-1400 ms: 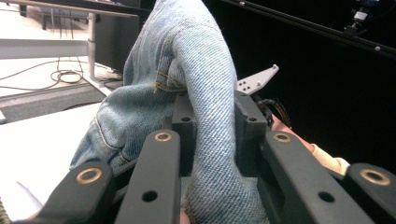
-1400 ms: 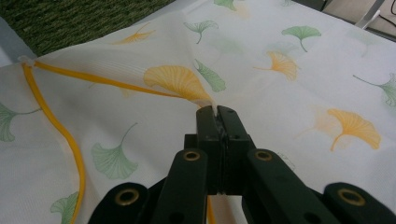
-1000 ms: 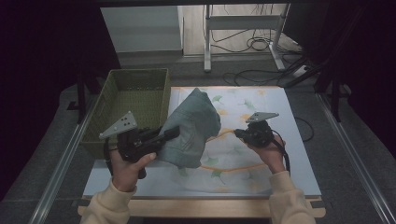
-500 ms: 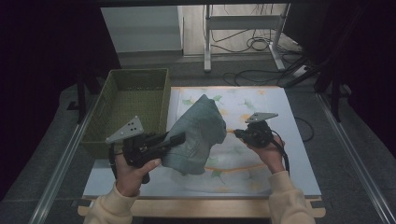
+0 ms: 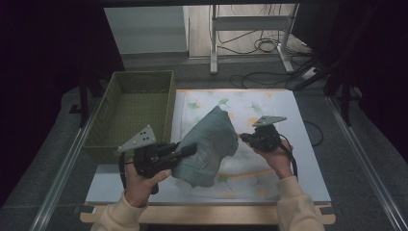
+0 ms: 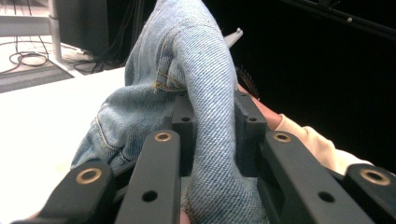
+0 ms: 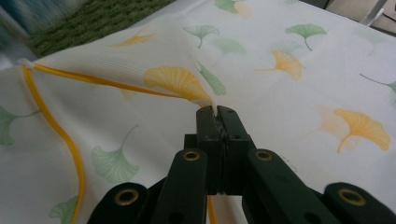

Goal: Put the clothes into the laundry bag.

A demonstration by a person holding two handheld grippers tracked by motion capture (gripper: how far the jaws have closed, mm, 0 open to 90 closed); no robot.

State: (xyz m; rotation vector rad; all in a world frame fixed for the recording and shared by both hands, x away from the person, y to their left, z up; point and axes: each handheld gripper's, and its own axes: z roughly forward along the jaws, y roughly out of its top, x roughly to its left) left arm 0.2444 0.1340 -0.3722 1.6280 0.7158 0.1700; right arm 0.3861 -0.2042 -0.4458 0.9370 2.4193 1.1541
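Your left gripper has a thick fold of the jeans between its jaws. In the left gripper view the blue jeans come up from between the two black jaws, and the pads press on both sides of the fold. The jaws are part way apart because the cloth is thick. Most of the jeans stick up past the jaw tips, and some hangs off to one side of them. Behind the jeans, past the tips, you can see a bit of your other hand and its pale sleeve.

Your right gripper has its jaws pinched tight together. In the right gripper view a small peak of the leaf cloth is caught right at the jaw tips. The thin white cloth with green and yellow leaves is pulled up into a little tent there. A yellow edge line runs down to one side of the jaws. The rest of the cloth lies flat all around and in front of the tips.

In the high view the jeans hang in a lump between your two grippers, with the leaf cloth spread on the table under them. The tips of your right gripper are just beside the edge of the jeans. The green basket sits off to the side, beyond your left gripper.
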